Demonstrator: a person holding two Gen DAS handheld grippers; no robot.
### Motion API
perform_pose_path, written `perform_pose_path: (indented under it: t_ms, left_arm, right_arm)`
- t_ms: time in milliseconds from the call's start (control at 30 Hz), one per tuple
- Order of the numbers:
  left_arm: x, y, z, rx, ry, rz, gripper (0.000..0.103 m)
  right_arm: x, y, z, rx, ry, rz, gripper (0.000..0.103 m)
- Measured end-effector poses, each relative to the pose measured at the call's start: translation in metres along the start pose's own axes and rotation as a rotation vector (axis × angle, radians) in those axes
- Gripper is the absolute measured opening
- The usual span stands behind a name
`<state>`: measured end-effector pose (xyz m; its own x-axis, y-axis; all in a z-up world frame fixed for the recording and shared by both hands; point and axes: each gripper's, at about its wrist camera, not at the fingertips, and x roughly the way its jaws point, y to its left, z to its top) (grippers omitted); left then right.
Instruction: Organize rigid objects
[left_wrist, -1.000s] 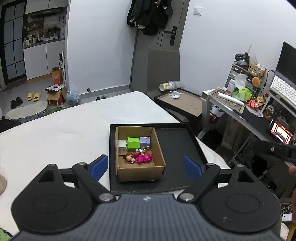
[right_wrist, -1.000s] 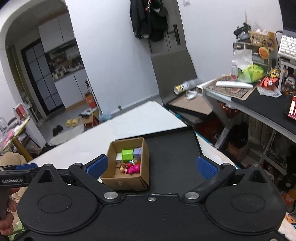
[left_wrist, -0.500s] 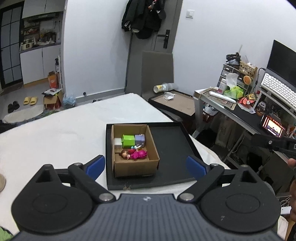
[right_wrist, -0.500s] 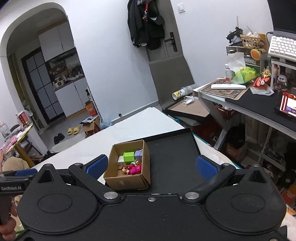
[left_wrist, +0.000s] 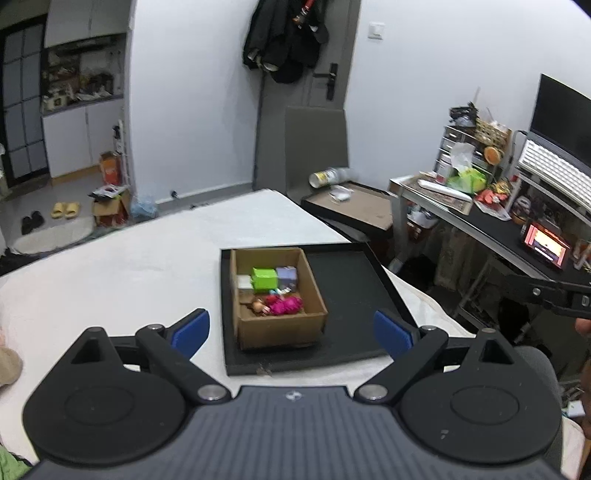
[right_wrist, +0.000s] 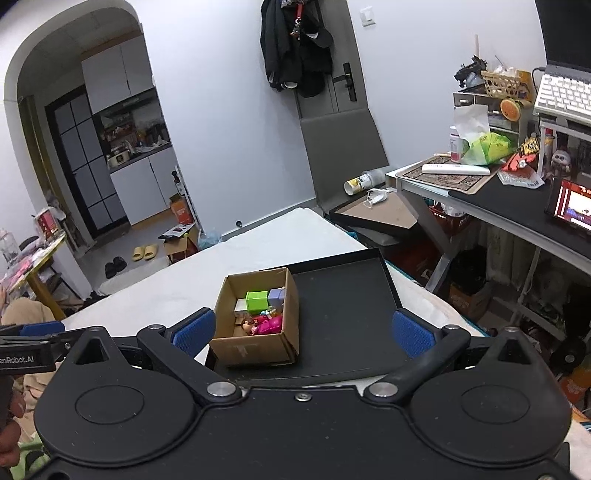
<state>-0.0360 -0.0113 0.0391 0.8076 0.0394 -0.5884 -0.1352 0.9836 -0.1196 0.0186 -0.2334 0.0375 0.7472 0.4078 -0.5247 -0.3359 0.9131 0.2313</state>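
Observation:
A brown cardboard box (left_wrist: 280, 328) stands on the left part of a black tray (left_wrist: 351, 288) on a white table. Inside it lie a green cube (left_wrist: 264, 277), a lilac cube (left_wrist: 287, 275), a white block (left_wrist: 243, 282) and a pink doll (left_wrist: 281, 305). The box (right_wrist: 255, 349) and tray (right_wrist: 343, 295) also show in the right wrist view. My left gripper (left_wrist: 291, 330) is open and empty, held above the table short of the box. My right gripper (right_wrist: 301, 330) is open and empty, also back from the box.
The white table (left_wrist: 129, 266) stretches left of the tray. A cluttered desk (left_wrist: 491, 218) with a keyboard and a small lit screen stands at the right. A grey chair (left_wrist: 314, 147) stands behind the table. The right half of the tray is bare.
Both grippers have pulled back and risen, so the box and tray look smaller and lower in both views. Both stay open.

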Motion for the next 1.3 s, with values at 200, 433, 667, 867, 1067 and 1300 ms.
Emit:
perform_pose_path:
  t_ms: [200,433,667,867,1067,1300]
  left_arm:
    - [-0.0015,0.0011,-0.0031,-0.01,0.011,0.007,0.095]
    - [-0.0054,0.003,-0.0017,-0.023,0.016,-0.002,0.095]
    - [-0.0089,0.0024,-0.0007,-0.02,0.013,0.003,0.095]
    - [-0.0097,0.0004,-0.0002,-0.016,0.008,0.007,0.095]
    - [-0.0093,-0.0028,-0.0009,-0.003,0.013,0.009,0.095]
    - [-0.008,-0.0038,0.0001,0.005,0.016,0.018,0.096]
  right_arm:
    - [-0.0039,0.0033,0.0005,-0.002,-0.011,0.004,0.103]
    - [-0.0026,0.0053,0.0004,-0.013,-0.002,-0.017,0.103]
    - [-0.0023,0.0062,0.0,-0.019,0.0,-0.025,0.103]
    - [-0.005,0.0102,0.0002,-0.037,-0.009,-0.029,0.103]
    - [-0.0069,0.0088,0.0006,-0.036,-0.012,-0.028,0.103]
    - [-0.0084,0.0101,0.0007,-0.043,-0.016,-0.032,0.103]
